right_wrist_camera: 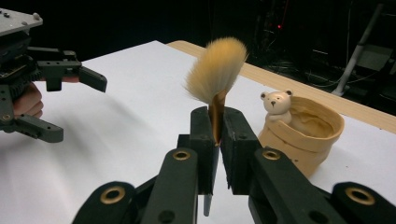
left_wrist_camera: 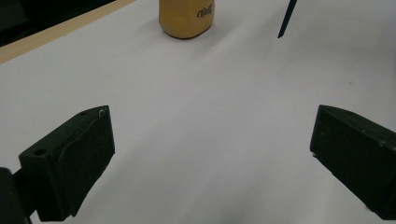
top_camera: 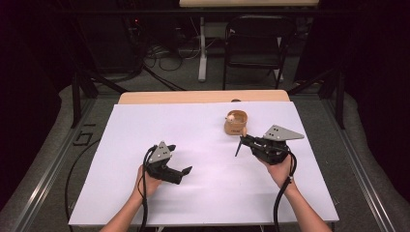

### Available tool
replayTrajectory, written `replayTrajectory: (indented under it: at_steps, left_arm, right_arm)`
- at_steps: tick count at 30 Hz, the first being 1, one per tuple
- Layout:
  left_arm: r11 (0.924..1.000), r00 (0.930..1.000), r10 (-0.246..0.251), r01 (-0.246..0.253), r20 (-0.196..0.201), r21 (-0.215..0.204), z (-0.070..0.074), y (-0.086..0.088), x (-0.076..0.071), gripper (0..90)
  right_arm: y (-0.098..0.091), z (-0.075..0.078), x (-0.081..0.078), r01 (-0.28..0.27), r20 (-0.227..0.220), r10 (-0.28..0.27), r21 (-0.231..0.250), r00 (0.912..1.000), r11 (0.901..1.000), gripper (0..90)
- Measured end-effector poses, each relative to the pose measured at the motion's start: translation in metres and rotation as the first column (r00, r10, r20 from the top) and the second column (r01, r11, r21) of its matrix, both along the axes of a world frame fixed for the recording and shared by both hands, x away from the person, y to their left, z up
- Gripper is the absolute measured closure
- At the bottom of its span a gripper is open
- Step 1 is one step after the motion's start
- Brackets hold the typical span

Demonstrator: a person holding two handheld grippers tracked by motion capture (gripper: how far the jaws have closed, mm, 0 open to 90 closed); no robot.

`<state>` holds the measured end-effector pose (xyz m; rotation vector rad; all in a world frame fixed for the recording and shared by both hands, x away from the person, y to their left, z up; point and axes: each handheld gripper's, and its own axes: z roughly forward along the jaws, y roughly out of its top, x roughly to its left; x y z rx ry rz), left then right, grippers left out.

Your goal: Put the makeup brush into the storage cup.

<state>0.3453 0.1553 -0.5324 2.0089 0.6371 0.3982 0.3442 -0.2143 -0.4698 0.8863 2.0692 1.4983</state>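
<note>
A brush with tan bristles (right_wrist_camera: pixel 218 65) and a dark handle (top_camera: pixel 238 148) stands nearly upright in my right gripper (right_wrist_camera: pixel 217 123), whose jaws are shut on its ferrule. In the high view the right gripper (top_camera: pixel 244 139) hovers just in front of a tan ceramic cup (top_camera: pixel 235 123) that has a small white bear (right_wrist_camera: pixel 276 104) on its rim. My left gripper (top_camera: pixel 181 158) is held low over the white sheet at centre left, open with nothing between its jaws. The left gripper (left_wrist_camera: pixel 212 140) faces the cup (left_wrist_camera: pixel 187 18) and the brush handle's tip (left_wrist_camera: pixel 286 19).
A white sheet (top_camera: pixel 145 125) covers most of a wooden table (top_camera: pixel 203 96). Behind the table stand a black folding chair (top_camera: pixel 256 43) and loose cables on the floor. Dark stands flank both sides.
</note>
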Motion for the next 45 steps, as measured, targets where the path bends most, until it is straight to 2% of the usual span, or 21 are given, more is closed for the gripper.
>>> replayTrajectory:
  at_steps: [7, 15, 24, 26, 33, 36, 45]
  left_arm:
    - [0.9997, 0.9997, 0.019, -0.018, 0.017, -0.013, 0.0, 0.008, -0.003, 0.0]
    - [0.999, 0.9991, 0.04, -0.04, 0.016, -0.02, 0.0, 0.015, -0.004, 0.0]
    - [0.9997, 0.9997, 0.025, -0.025, -0.002, -0.007, -0.002, 0.015, -0.002, 0.0]
    - [0.9996, 0.9997, 0.025, -0.025, -0.002, -0.016, -0.003, 0.016, -0.003, 0.0]
    - [0.9989, 0.9993, 0.026, -0.025, 0.026, -0.039, -0.001, 0.02, -0.003, 0.0]
    - [0.9982, 0.9992, 0.032, -0.031, 0.024, -0.052, -0.001, 0.02, -0.004, 0.0]
    - [0.998, 0.998, 0.038, -0.036, 0.05, -0.052, -0.001, 0.03, -0.011, 0.0]
  right_arm:
    - [-0.008, 0.004, 0.002, 0.016, -0.009, -0.016, -0.008, 0.9998, 0.9998, 83.9]
    - [-0.016, 0.008, 0.007, 0.046, -0.017, -0.046, -0.024, 0.9988, 0.9987, 83.9]
    - [-0.024, 0.01, 0.017, 0.076, -0.044, -0.078, -0.044, 0.996, 0.9961, 83.9]
    - [-0.025, 0.01, 0.019, 0.082, -0.043, -0.084, -0.047, 0.9956, 0.9955, 83.9]
    - [-0.027, 0.011, 0.022, 0.096, -0.043, -0.098, -0.055, 0.9943, 0.9939, 83.9]
    - [-0.029, 0.012, 0.023, 0.104, -0.048, -0.107, -0.062, 0.9931, 0.9926, 83.9]
    - [-0.029, 0.019, 0.029, 0.123, -0.049, -0.126, -0.063, 0.9908, 0.9904, 83.8]
